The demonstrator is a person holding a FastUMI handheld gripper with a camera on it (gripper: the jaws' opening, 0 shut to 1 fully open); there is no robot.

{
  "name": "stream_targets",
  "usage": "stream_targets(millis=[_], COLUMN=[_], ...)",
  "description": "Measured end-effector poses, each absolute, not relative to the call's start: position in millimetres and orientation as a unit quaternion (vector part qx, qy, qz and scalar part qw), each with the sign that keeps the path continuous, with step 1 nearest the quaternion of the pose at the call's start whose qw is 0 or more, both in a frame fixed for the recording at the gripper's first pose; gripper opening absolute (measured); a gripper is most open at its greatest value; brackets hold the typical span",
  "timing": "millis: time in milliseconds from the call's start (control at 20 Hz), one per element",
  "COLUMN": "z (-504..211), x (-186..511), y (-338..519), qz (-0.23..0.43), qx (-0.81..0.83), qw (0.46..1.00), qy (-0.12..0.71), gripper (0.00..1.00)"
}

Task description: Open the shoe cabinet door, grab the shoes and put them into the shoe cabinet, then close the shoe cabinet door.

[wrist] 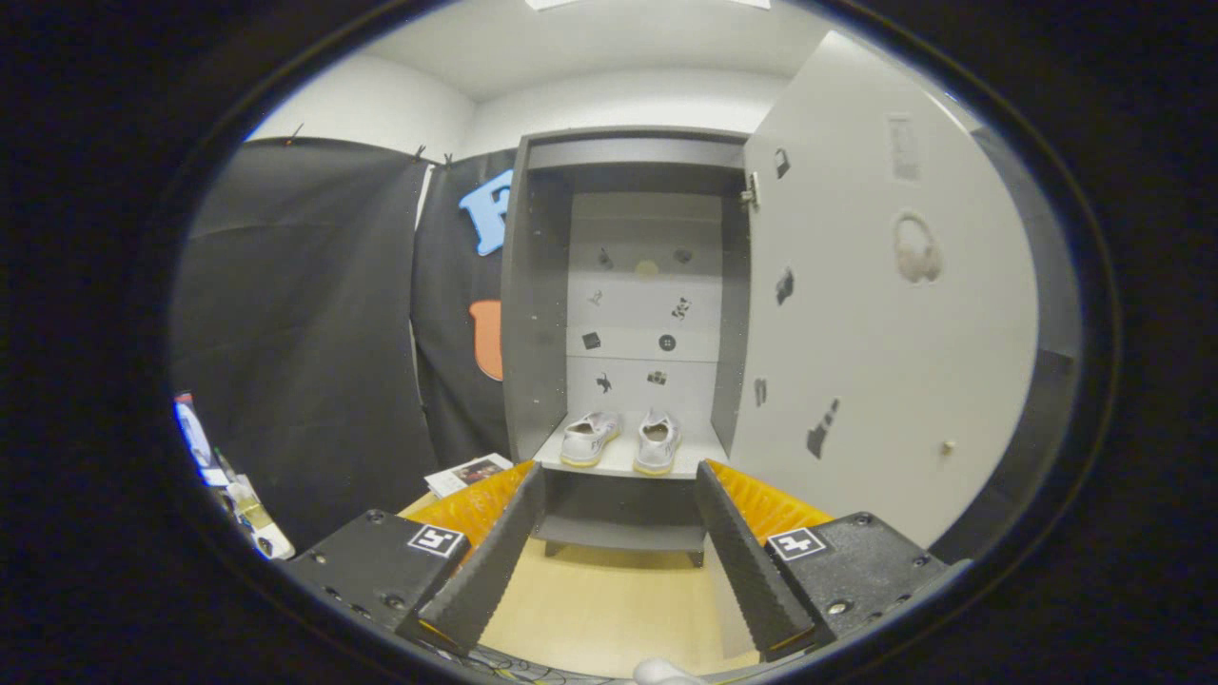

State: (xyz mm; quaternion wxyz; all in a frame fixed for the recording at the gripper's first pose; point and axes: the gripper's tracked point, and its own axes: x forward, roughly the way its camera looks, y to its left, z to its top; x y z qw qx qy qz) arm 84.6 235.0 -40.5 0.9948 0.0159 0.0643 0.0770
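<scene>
Standing open: shoe cabinet point(628, 152), door point(885, 314) swung right | two shoes point(623, 440) seated side by side on shelf point(618, 463) | gripper point(618, 495) fingers spread wide, nothing held.

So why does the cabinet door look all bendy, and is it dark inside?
Gripper view: the fisheye lens curves the open door and stretches things near its edges; the cabinet is dim up top, yet the shoes on the shelf stay bright and sharp; the open tool close to the camera looks huge.
</scene>
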Motion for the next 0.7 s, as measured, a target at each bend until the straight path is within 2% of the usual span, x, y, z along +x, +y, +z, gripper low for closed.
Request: stream_targets(millis=[350,700], z=[-19.0,-20.8], x=[2.7,-7.0], y=[124.5,6.3], qz=[0.005,-0.065], qx=[0.035,0.045], qw=[0.999,0.996], qy=[0.037,0.034], gripper=[1.00,1.00])
